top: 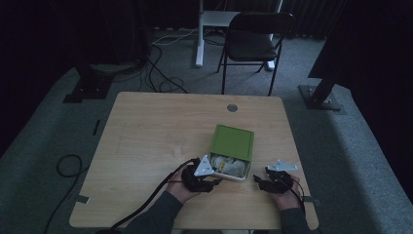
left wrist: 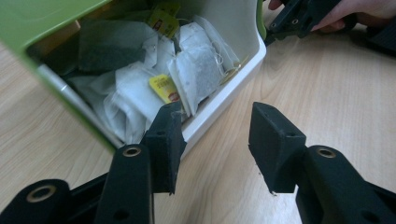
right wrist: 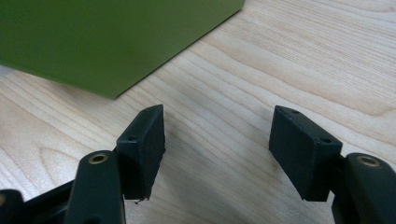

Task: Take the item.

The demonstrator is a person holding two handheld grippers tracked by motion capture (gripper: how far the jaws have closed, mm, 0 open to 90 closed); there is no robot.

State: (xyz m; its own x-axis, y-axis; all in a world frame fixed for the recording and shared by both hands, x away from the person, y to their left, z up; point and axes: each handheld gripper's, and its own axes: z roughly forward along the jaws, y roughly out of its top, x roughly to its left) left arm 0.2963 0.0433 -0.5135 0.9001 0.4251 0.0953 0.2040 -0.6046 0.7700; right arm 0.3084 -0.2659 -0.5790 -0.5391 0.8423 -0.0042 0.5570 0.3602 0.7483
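- Tea bags point(left wrist: 140, 88) are what I'm working over: white sachets with yellow tags, heaped inside the box point(top: 242, 176), a white tray under a green lid point(top: 233, 141) that covers most of it and leaves the near end open.
- On the high view, the box sits on the counter point(top: 146, 146) right of centre, its open end facing six o'clock, toward me.
- My left gripper point(top: 203, 181) is at the box's seven o'clock, right up against the open end.
- In the left gripper view its fingers point(left wrist: 164, 144) stand apart with nothing between them; one finger is level with the white rim at the box's corner, though I can't tell if it touches, and the other hangs over bare wood.
- My right gripper point(top: 271, 181) is at the box's four o'clock, a little way off, resting low by the counter's near edge.
- Looking through the right gripper view, those fingers point(right wrist: 142, 149) are also spread, bare wood between them, gripping nothing; the green lid lies at eleven o'clock ahead of them.
- In the left gripper view, the right gripper and the hand point(left wrist: 345, 11) holding it show at one o'clock, beyond the box's corner.
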